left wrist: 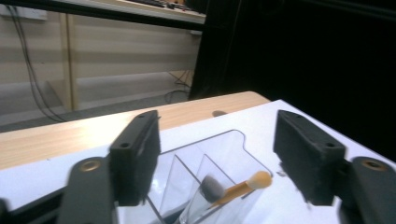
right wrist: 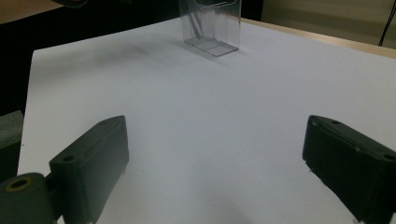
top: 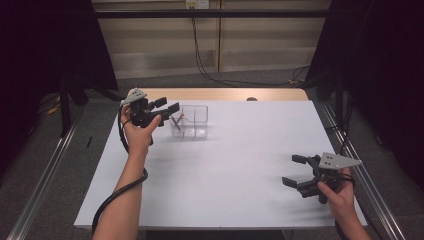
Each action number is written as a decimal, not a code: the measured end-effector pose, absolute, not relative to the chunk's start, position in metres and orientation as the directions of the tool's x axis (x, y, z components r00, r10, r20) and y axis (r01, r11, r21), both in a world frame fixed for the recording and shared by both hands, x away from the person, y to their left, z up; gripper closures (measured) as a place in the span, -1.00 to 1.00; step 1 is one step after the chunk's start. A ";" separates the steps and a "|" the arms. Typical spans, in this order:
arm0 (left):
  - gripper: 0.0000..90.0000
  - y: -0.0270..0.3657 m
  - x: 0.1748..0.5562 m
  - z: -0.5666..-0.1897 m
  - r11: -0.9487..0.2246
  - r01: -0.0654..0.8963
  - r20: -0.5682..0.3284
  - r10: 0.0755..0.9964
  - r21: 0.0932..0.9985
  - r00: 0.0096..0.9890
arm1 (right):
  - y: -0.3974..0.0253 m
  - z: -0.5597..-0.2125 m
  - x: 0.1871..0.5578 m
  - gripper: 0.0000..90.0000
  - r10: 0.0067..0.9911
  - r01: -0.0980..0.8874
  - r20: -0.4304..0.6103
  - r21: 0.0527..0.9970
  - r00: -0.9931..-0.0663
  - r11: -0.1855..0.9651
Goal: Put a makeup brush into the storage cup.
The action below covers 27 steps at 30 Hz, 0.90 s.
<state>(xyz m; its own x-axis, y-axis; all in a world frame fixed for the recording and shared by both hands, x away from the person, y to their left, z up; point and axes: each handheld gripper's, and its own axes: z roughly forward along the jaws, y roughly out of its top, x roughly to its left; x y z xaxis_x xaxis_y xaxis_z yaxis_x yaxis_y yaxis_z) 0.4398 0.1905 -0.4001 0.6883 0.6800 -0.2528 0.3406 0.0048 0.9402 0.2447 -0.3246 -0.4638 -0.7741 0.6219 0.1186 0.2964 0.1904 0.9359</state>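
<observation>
In the high view, the left gripper (top: 167,106) is hovering at the far left part of the white surface (top: 240,165), its jaws standing apart with nothing between them and pointing toward a clear plastic organizer (top: 192,121) just beside them. The person's left hand (top: 136,131) is wrapping around the gripper's body, and a black cable (top: 112,197) is trailing down along the forearm.

The organizer is standing upright on the far left area of the surface, and thin clear walls are dividing it into compartments. In the left gripper view, the organizer (left wrist: 219,154) is sitting just below and between the open jaws, and a small brush (left wrist: 236,186) with a tan handle and a grey blurred tip is leaning tilted inside one of the compartments; which compartment exactly is hard to tell.

The right gripper (top: 296,171) is resting low near the right front edge of the surface, well apart from the organizer, held by the right hand (top: 337,192). Its jaws are spread wide and gripping nothing. In the right gripper view, they are framing bare white surface (right wrist: 196,140), with the organizer (right wrist: 212,25) standing far off at the top.
</observation>
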 end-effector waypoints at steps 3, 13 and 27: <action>-0.45 0.192 0.437 -0.401 0.014 0.345 -0.263 0.679 0.938 0.686 | -0.324 -0.464 0.245 -0.84 0.620 0.297 0.118 0.935 -0.775 0.194; -0.71 0.194 0.430 -0.406 -0.009 0.369 -0.282 0.626 0.930 0.727 | -0.323 -0.463 0.244 -0.84 0.623 0.299 0.118 0.934 -0.773 0.194; -0.90 0.199 0.414 -0.408 -0.011 0.317 -0.254 0.574 0.948 0.779 | -0.324 -0.463 0.244 -0.84 0.626 0.295 0.114 0.936 -0.772 0.193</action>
<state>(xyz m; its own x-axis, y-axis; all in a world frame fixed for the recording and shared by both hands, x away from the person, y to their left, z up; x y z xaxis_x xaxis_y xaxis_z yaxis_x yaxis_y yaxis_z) 0.4135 0.1986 -0.4080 0.7788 0.5737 -0.2537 0.3170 -0.0110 0.9484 0.2436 -0.3237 -0.4633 -0.7718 0.6256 0.1139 0.2946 0.1930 0.9359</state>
